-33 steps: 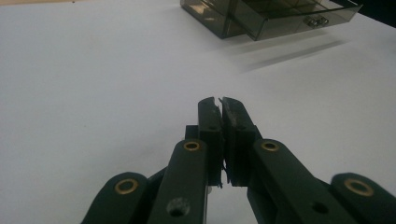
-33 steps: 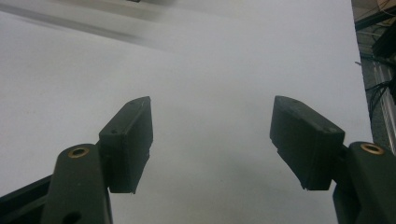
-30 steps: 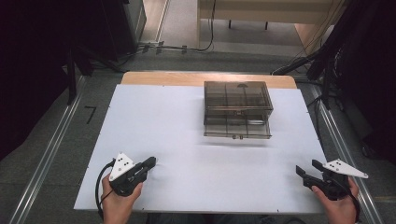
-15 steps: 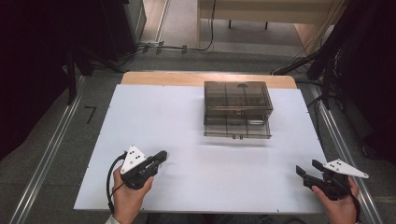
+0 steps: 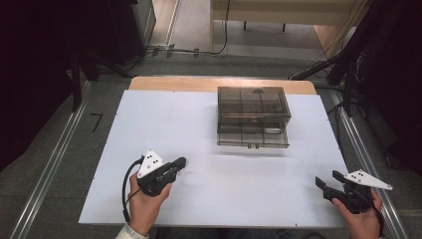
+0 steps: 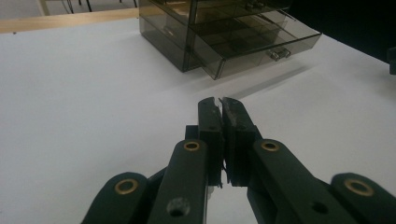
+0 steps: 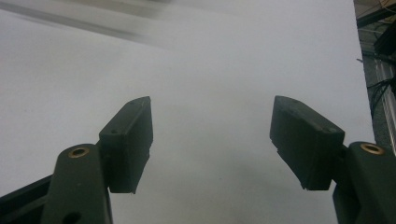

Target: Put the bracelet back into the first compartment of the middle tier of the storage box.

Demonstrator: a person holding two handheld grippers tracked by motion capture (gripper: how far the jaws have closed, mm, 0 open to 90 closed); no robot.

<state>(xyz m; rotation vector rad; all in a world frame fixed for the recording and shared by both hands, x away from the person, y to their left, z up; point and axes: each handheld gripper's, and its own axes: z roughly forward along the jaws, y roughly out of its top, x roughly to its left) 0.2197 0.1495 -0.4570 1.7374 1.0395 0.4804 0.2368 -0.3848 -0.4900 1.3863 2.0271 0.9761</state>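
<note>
Near the front edge of the white surface [image 5: 209,144], on the person's left, the left gripper [image 5: 182,162] lies low with its jaws clenched together on nothing; in the left gripper view [image 6: 219,103] the two black tips meet with no gap. It points forward and to the right, straight toward the smoky transparent drawer box [image 5: 253,117], which sits toward the far side of the surface, right of centre. Seen from this gripper, the box [image 6: 219,35] lies ahead and a little to the right, well apart, with bare surface between. The lower drawer [image 5: 253,137] stands pulled out toward the person, its front face and small handle [image 6: 276,54] turned to the near side; the box's long axis runs across the surface, left to right.

The right gripper [image 5: 324,185] rests at the near right corner, also well apart from the drawer box, its jaws released and standing wide [image 7: 212,135] over bare white surface, aimed leftward rather than at the box.

Judging by aim and posture, the left gripper is the one lined up on the drawer front; it would need to travel forward and rightward to reach the handle.
</note>
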